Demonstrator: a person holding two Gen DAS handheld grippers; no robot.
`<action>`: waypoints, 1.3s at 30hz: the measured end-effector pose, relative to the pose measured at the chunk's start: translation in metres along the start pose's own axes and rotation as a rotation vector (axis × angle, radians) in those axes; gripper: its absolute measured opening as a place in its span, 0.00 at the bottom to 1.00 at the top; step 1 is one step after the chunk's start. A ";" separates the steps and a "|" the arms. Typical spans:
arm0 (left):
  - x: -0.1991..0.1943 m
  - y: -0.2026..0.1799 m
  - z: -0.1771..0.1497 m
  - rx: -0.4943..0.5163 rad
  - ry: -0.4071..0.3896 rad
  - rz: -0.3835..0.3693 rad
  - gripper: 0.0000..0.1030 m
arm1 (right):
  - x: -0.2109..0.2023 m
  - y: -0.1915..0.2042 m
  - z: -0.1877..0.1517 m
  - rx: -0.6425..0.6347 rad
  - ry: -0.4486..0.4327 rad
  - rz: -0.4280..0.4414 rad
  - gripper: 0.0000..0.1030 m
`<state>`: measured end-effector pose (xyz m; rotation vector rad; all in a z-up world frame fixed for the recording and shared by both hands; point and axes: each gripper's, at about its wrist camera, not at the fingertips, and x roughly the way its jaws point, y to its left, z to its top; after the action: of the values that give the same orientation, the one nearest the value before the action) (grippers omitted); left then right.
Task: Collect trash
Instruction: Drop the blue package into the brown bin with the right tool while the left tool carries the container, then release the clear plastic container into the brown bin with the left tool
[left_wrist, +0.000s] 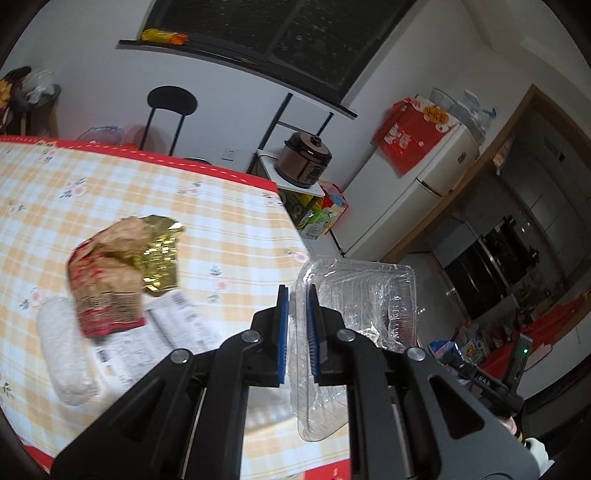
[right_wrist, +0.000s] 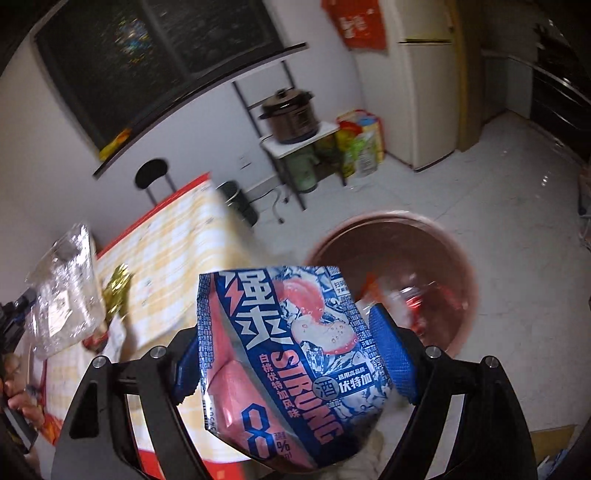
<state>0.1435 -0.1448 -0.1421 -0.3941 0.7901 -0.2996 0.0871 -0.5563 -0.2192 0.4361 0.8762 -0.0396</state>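
Blue-padded fingers of the left gripper (left_wrist: 297, 332) pinch the thin wall of a crinkled clear plastic clamshell tray (left_wrist: 354, 314), held off the checked tablecloth's (left_wrist: 221, 221) edge at four o'clock — such slick, flexing film could slide free. Right view: the right gripper (right_wrist: 295, 365), spread wide, clamps a crushed blue-and-pink drink can (right_wrist: 280, 365); the round reddish bin (right_wrist: 399, 277) sits at one o'clock — a hasty release may miss.
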 end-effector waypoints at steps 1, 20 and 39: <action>0.006 -0.010 0.000 0.006 0.003 0.004 0.13 | 0.002 -0.010 0.006 0.009 -0.004 -0.003 0.77; 0.059 -0.097 -0.004 0.077 0.024 0.008 0.13 | -0.002 -0.075 0.067 0.064 -0.073 0.049 0.95; 0.148 -0.215 -0.019 0.285 0.112 -0.031 0.13 | -0.101 -0.134 0.064 0.130 -0.233 -0.024 0.95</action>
<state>0.2038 -0.3992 -0.1506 -0.1219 0.8372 -0.4601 0.0407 -0.7179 -0.1549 0.5308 0.6511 -0.1671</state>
